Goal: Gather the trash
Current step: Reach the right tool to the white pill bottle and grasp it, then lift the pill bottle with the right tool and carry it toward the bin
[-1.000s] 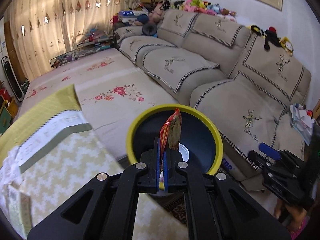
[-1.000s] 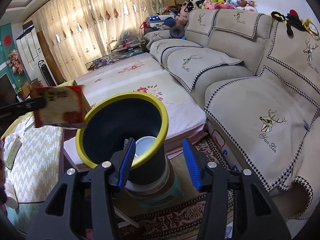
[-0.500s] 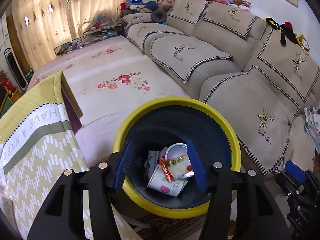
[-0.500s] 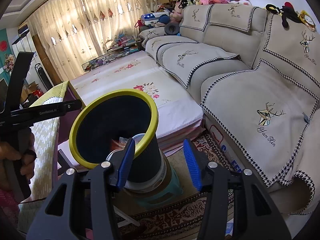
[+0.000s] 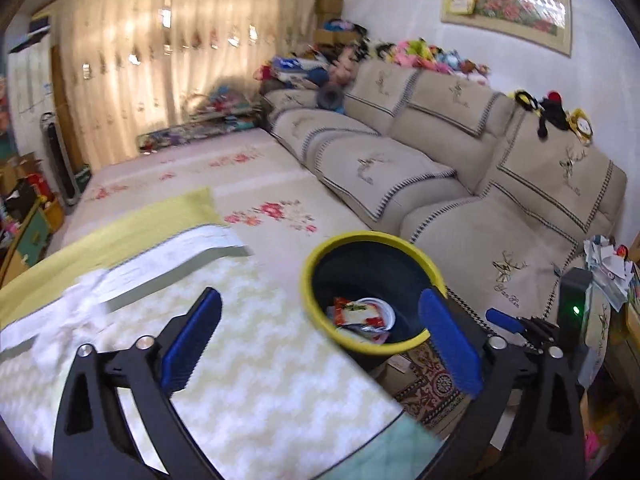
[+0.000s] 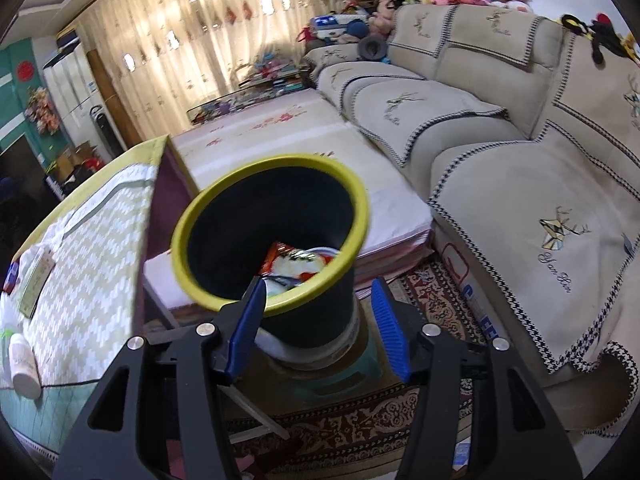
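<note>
Covering table (image 5: 280,380): zigzag cloth; sofa (image 5: 460,184) behind bin (image 5: 374,292).

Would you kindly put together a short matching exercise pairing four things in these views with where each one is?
Things:
1. snack wrapper
2. white bottle
3. trash bin
4. left gripper

Places:
A. on the teal stool
B. lying on the tablecloth
C. inside the bin
D. open above the table edge

Pairs: 1-C, 2-B, 3-A, 4-D
</note>
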The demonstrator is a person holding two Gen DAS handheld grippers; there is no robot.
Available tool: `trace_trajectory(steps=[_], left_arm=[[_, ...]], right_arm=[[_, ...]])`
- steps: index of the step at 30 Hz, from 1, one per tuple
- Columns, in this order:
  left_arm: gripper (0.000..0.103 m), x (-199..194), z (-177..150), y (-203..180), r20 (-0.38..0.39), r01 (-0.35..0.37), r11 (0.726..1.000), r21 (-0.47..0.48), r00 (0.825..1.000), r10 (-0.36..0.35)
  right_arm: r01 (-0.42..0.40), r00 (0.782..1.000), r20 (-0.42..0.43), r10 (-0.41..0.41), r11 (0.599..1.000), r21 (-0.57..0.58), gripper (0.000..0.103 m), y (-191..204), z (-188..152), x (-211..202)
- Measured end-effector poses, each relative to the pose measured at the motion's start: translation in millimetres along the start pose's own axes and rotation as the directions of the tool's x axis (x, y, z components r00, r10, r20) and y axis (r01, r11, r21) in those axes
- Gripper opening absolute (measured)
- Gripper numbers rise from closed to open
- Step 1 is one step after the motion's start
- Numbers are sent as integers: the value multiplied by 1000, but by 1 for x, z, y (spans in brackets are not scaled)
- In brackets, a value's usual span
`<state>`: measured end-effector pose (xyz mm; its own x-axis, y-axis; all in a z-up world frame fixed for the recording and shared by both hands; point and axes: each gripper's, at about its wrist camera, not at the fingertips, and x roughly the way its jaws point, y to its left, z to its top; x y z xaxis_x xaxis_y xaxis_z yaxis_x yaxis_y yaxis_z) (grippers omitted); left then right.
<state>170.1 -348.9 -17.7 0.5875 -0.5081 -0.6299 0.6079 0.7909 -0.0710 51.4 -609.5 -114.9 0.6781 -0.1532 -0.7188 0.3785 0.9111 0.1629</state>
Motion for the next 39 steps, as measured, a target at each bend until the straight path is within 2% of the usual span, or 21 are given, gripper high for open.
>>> trace_trajectory(steps=[4, 7, 10, 14, 18, 24, 27, 33, 39], left_arm=[[98, -50, -33, 44, 15, -75, 995, -69, 997, 76], [98, -82, -57, 76, 22, -155, 981, -117, 987, 158], [98, -121, -83, 111, 41, -248, 953, -176, 965, 259], [98, -168, -117, 153, 53, -330, 906, -264, 933, 356], [98, -202, -144, 183, 51, -377, 865, -330, 908, 415], [98, -227, -173, 209, 42, -405, 826, -393, 889, 456], [98, -230, -180, 213, 38, -402, 818, -412, 889, 456], [98, -236, -190, 215, 37, -404, 810, -425, 886, 462], [98, -234, -192, 215, 35, -404, 808, -428, 886, 462]], right_arm=[[-52, 999, -8, 52, 996, -67, 55, 34, -4, -4], [-92, 996, -18, 90, 987, -128, 55, 66, -7, -7], [-140, 990, -30, 137, 973, -186, 55, 100, -11, -11], [-227, 974, -56, 219, 939, -258, 55, 146, -19, -20], [-300, 954, -79, 290, 896, -329, 55, 189, -30, -34], [-437, 898, -157, 412, 791, -427, 55, 250, -53, -53], [-488, 871, -205, 446, 746, -452, 55, 272, -64, -54], [-532, 846, -275, 457, 696, -482, 56, 294, -84, -46], [-539, 842, -310, 441, 691, -481, 56, 301, -94, -30]])
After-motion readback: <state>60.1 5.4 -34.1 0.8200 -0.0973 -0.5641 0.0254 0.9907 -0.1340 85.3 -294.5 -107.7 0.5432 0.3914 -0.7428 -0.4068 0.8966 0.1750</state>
